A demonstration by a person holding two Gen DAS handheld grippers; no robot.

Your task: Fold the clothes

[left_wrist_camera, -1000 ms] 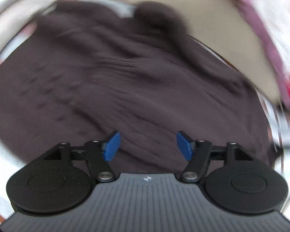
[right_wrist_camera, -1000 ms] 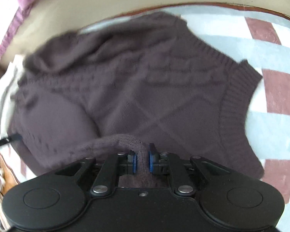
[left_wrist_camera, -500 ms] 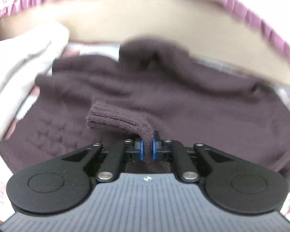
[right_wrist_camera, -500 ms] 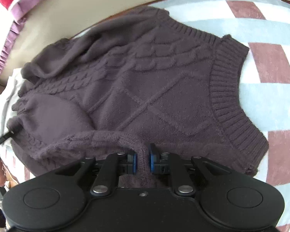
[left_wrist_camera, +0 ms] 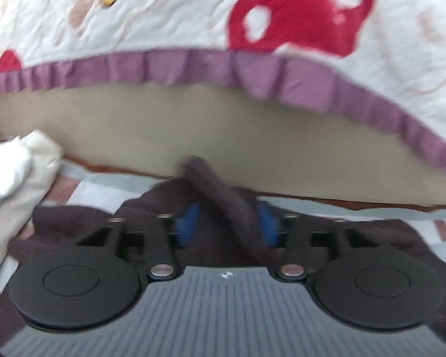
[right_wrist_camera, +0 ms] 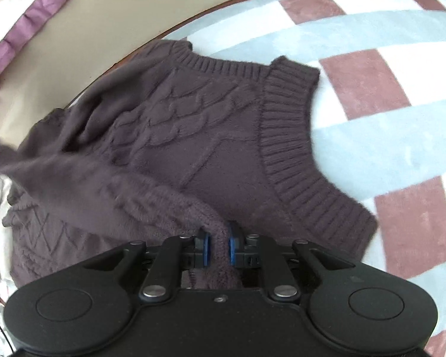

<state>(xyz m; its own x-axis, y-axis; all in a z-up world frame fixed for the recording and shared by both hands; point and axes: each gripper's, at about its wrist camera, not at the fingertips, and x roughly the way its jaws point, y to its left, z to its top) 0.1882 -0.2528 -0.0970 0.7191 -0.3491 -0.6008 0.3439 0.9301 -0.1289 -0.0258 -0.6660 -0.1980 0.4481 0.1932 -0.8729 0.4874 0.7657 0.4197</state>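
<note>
Checked in pale blue, white and dull red, the blanket [right_wrist_camera: 380, 136] carried a dark brown cable-knit sweater [right_wrist_camera: 199, 136], which lay spread across it with its ribbed hem [right_wrist_camera: 285, 136] turned toward the blanket's open checks and its far shoulder close to the beige panel [right_wrist_camera: 83, 38] at the blanket's edge. Above that panel hung a white quilt with a purple frill [left_wrist_camera: 193, 65], and a heap of white cloth [left_wrist_camera: 12, 178] sat just beside the sweater on the side away from the hem. The right claw [right_wrist_camera: 218, 245] was clenched on a thick roll of the knit at the sweater's near edge, its blue pads pressing the fabric from both sides. The left claw [left_wrist_camera: 227, 226] pointed toward the panel with a raised strip of the sweater, probably a sleeve, between its jaws, which were opening; in the blurred view the blue pads appeared to stand clear of the strip. Judged from this, the sleeve ran from the left claw straight ahead toward the panel, so the left hand was the nearer one to lay it across the sweater's body, while the right held the near edge.
</note>
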